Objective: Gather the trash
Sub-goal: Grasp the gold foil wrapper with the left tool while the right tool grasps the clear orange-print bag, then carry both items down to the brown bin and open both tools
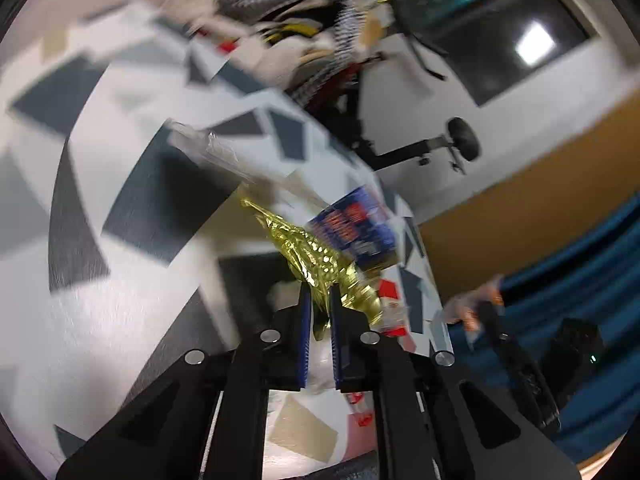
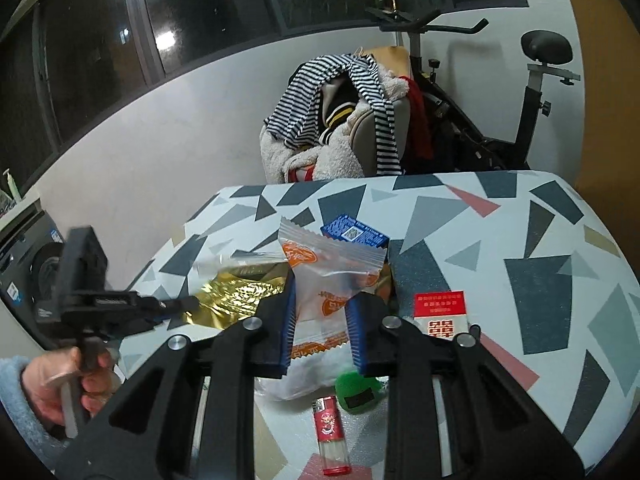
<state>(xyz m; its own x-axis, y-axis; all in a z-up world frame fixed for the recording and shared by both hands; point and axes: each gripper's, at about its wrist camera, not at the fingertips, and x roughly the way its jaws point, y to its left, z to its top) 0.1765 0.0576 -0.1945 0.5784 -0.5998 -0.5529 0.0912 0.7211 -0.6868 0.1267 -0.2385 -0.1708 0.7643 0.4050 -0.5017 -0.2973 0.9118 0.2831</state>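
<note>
The left tool (image 1: 320, 312) is closed on the near end of a crumpled gold foil wrapper (image 1: 308, 252), which runs forward from between its fingers over the tabletop (image 1: 120, 300). The right tool (image 2: 322, 320) is pinched on a clear snack packet with orange print (image 2: 332, 276), held upright ahead of its fingers.

Both pieces look already picked up, so the step in hand is carrying them off to wherever trash goes; no bin shows in either view. To do it well, keep both grips firm and lift straight up before swinging away, since the foil is gripped by an end and could slip or snag. The left view is smeared, so I judge only loosely that this tool is tilted sharply sideways.

Seen from the right tool, the left hand (image 2: 60, 384) grips its handle low on the near left, with the left tool pointing across toward the foil. Below the right tool lie a red lighter (image 2: 331, 436), a green round object (image 2: 357, 394) and a red and white pack (image 2: 441, 314).
</note>
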